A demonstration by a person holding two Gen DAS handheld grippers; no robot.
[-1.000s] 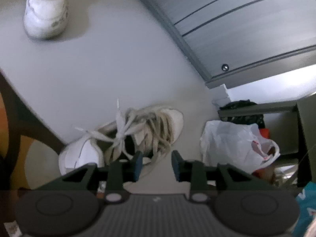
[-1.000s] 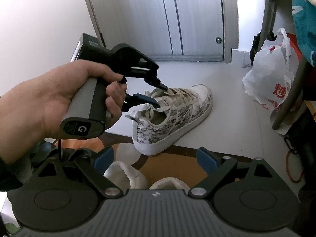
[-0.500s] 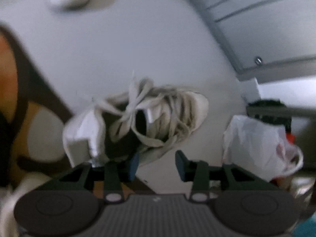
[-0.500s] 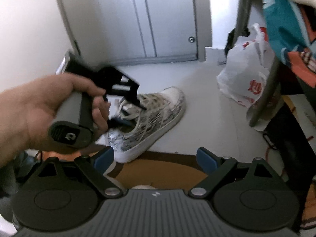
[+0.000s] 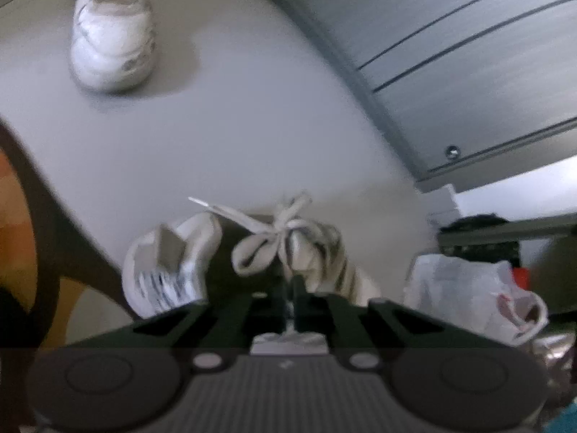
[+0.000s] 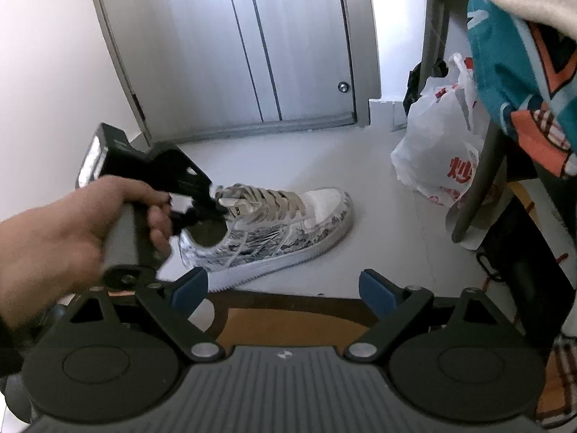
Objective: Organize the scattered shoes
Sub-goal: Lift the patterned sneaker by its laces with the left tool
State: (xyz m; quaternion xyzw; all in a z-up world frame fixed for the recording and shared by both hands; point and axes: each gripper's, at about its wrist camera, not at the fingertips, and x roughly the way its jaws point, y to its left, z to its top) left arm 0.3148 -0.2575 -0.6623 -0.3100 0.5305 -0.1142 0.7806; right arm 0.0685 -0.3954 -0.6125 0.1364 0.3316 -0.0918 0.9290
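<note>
where the pale floor [image 6: 378,223] meets the brown-edged orange rug [image 6: 288,319], a printed sneaker [image 6: 288,231] with beige laces stands upright, its toe aimed to the far right toward a white plastic bag [image 6: 440,144] with red print. the left gripper [image 6: 220,213], held in a bare hand [image 6: 61,238], reaches in from the left and meets the shoe at the tongue, just above the dark ankle opening. its jaws have just been closing and now stand pressed together, with a strip of the shoe's tongue or collar pinched between them; in the left wrist view the left gripper [image 5: 290,290] shows only a thin slit, with the lace bow [image 5: 267,238] right beyond the tips. which exact part of the shoe is caught i cannot tell. the right gripper [image 6: 285,287] hovers near the rug's edge, its blue-padded fingers [image 6: 375,292] spread wide with nothing between them, apart from the sneaker. farther off to the left, a second white sneaker [image 5: 113,25] sits alone on the floor. a grey sliding door [image 6: 274,43] closes the far side, and a teal and orange cloth [image 6: 519,72] hangs at the right.
</note>
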